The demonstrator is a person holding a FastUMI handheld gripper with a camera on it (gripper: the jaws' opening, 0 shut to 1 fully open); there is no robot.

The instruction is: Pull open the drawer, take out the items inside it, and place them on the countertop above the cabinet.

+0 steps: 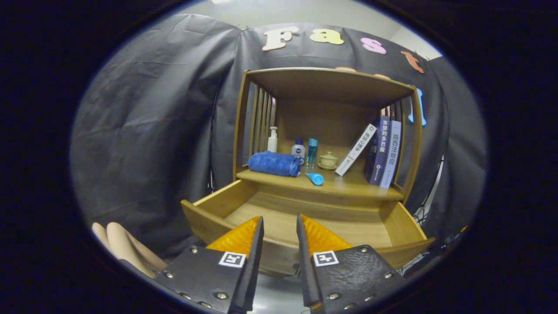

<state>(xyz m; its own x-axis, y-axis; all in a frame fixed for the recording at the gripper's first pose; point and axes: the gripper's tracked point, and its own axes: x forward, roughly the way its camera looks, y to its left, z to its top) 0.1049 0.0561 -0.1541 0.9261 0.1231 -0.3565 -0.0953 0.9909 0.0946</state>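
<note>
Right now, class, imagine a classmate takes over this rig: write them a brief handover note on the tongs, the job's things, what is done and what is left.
Tongs: open, holding nothing, poised over the front edge of the drawer.
Drawer: pulled fully out; the part of its floor that shows is bare.
Countertop above it: a rolled blue towel, a pump bottle, a small blue-capped bottle, a tall blue bottle, a lidded cup, a blue tube lying near the front, and books on the right.
Done: drawer opened; it looks emptied.
Left: check the drawer's near corners, hidden behind the tongs.
</note>
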